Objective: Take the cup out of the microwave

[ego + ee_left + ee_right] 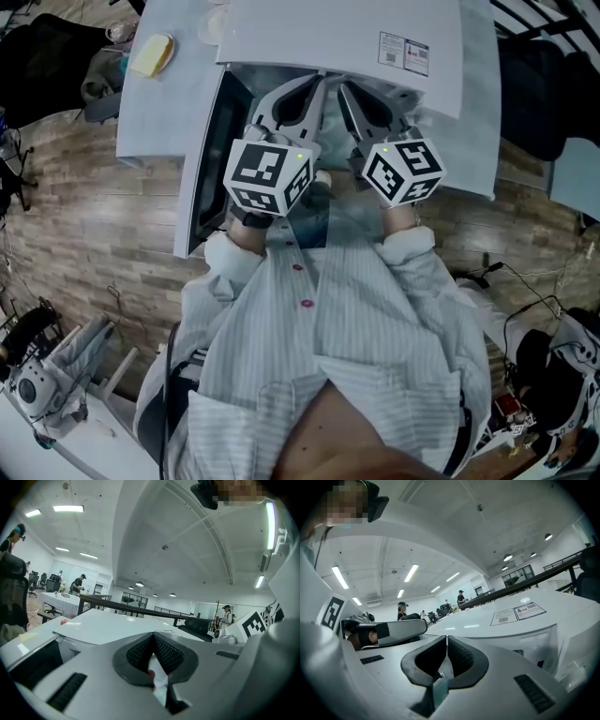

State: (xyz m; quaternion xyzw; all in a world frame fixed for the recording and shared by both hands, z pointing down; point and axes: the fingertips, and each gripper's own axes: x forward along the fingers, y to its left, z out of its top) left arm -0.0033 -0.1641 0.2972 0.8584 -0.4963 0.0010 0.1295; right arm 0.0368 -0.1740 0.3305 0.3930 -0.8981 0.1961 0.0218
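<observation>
Step in hand: approach. Left hand-held gripper (298, 98) and right hand-held gripper (364, 105) are at the open microwave (347, 37), jaws together, nothing clamped. The cup cannot be made out and is probably inside. Next: spread 1 gripper's jaws and reach in.

Open-plan lab: work tables (58, 598), ceiling strip lights (68, 508).

Seen from above, the microwave (347, 37) interior is masked by the left claw (152, 641) and right claw (446, 641). The label (404, 52) print is too small to be read, and a white scrap (158, 679) below the left pads cannot be identified.
</observation>
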